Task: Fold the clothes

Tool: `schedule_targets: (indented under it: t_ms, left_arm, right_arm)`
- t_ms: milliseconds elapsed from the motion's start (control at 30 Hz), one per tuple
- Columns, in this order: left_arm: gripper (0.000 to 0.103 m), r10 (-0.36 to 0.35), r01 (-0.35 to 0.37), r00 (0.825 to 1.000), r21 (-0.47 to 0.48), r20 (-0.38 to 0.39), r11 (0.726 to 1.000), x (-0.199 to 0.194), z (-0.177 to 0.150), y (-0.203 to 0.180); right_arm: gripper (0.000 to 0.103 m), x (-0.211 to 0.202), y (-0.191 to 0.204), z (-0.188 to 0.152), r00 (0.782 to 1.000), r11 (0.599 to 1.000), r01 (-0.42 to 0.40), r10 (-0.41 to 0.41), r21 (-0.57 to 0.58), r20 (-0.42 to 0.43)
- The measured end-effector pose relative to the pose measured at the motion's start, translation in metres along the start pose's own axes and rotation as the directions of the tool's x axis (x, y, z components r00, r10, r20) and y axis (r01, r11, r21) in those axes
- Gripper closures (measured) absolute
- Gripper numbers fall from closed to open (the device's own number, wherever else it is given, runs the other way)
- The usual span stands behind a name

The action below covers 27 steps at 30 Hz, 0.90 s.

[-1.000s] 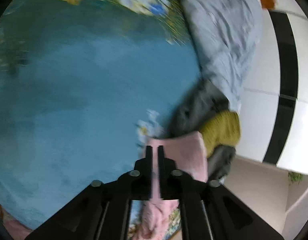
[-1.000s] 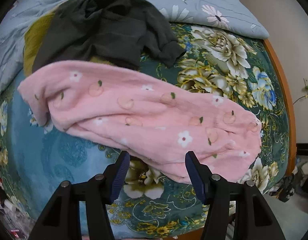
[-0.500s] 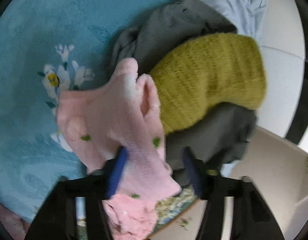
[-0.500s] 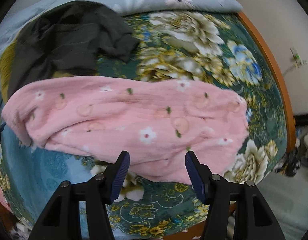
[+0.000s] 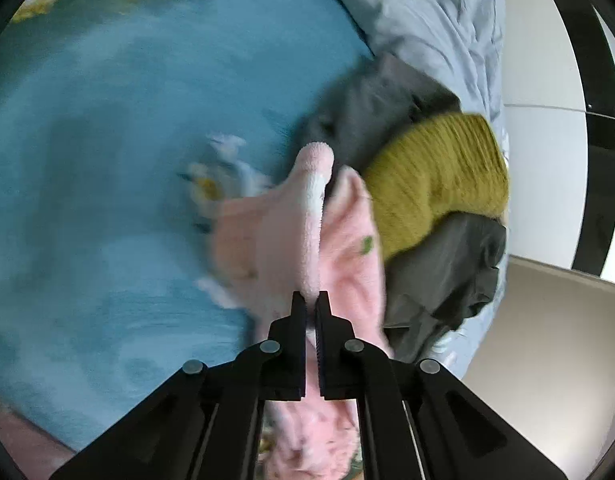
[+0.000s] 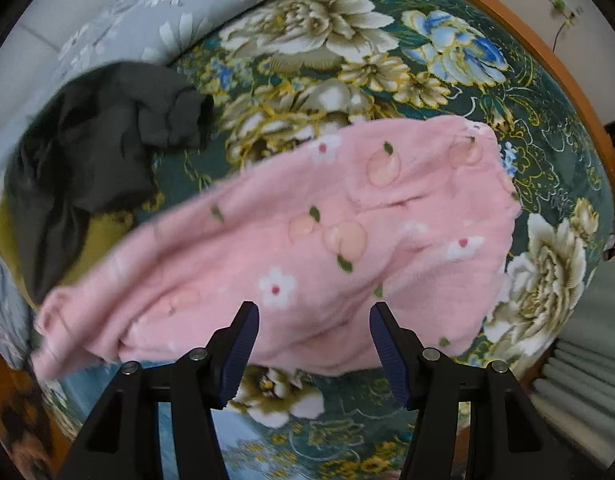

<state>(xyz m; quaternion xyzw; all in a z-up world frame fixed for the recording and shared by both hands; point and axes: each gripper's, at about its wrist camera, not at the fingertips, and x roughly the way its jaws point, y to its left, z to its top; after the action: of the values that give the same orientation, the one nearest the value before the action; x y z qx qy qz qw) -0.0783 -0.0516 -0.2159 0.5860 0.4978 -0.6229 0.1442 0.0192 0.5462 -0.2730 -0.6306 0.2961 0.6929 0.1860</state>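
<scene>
Folding has barely begun. The left gripper [image 5: 311,300] has just closed on a ridge of the pink garment [image 6: 307,240], which runs ahead of its tips. The right gripper [image 6: 313,322] hangs open above the garment's near edge, apparently not touching. Dark clothes [image 6: 99,148] beyond lie unfolded.
</scene>
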Motion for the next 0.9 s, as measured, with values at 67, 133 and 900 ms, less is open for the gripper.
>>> schedule_targets:
  t_ms: [67,133,900]
  left_arm:
    - [0.100,0.043,-0.043,0.999,-0.021,0.026,0.999,-0.016,0.000,0.027]
    - [0.101,0.095,-0.092,0.994,-0.061,0.052,0.994,-0.035,-0.004,0.055]
    - [0.068,0.233,-0.224,0.972,-0.231,0.013,0.947,-0.008,-0.055,0.092]
  right_arm:
    - [0.041,0.001,-0.009,0.009,0.999,0.999,-0.034,0.034,0.034,0.008]
    - [0.041,0.005,-0.026,0.017,0.996,0.990,-0.090,0.090,0.108,0.011]
    - [0.055,0.105,-0.071,0.110,0.988,0.915,-0.121,0.149,0.384,-0.045]
